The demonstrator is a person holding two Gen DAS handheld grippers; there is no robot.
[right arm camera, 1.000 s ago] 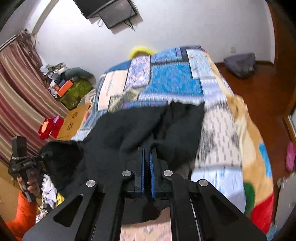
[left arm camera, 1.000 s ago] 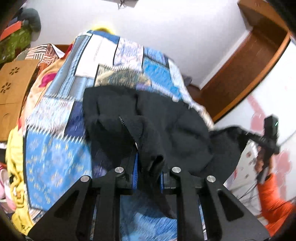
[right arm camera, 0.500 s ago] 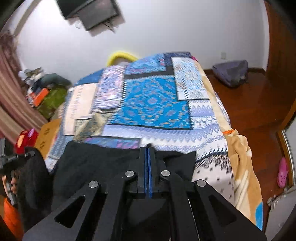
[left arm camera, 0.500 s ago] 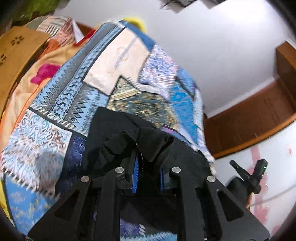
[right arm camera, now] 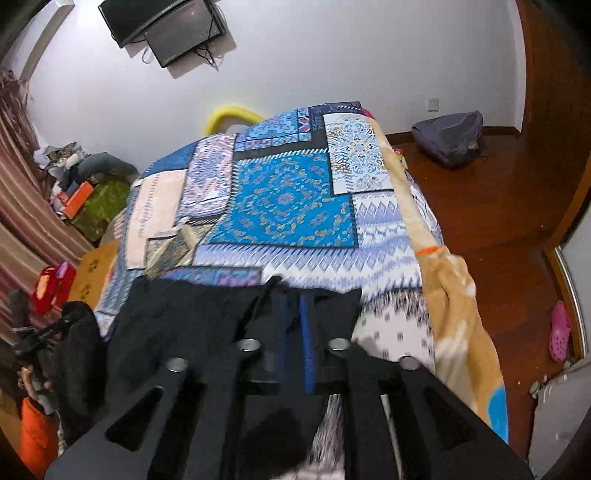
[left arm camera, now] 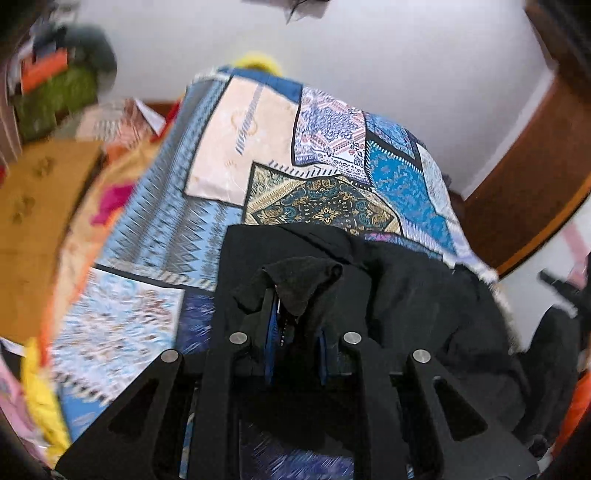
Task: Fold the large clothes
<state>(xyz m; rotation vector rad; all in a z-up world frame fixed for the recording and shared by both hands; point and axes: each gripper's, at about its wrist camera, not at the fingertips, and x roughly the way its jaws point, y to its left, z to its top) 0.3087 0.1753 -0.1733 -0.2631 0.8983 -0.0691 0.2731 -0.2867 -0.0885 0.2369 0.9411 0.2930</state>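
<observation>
Black garment (left arm camera: 413, 295) lies spread on the near end of a bed covered by a patchwork blanket (left arm camera: 325, 155), mostly blue panels with one beige and one dark gold-patterned panel. Left gripper (left arm camera: 295, 332) points down at the bed, jaws close together and pinching a bunched fold of the black cloth, which sticks up in a crumpled peak above the blue pads; a zipper strip hangs between them. Right gripper (right arm camera: 293, 325) sits over the garment's (right arm camera: 184, 317) far edge near the blanket's (right arm camera: 288, 199) white-and-blue diamond band; its jaws have just been opening and now stand slightly apart with a gap between the blue pads, and cloth lies under and around the tips but the pads do not press on it. In the right wrist view the left gripper shows at the far left, draped in black cloth, with an orange sleeve (right arm camera: 35, 428) below it. Wall-mounted screen (right arm camera: 166, 27) above the bed's far end, grey bag (right arm camera: 450, 138) on the wood floor at right, pink shoe (right arm camera: 559, 330) near the right edge.
</observation>
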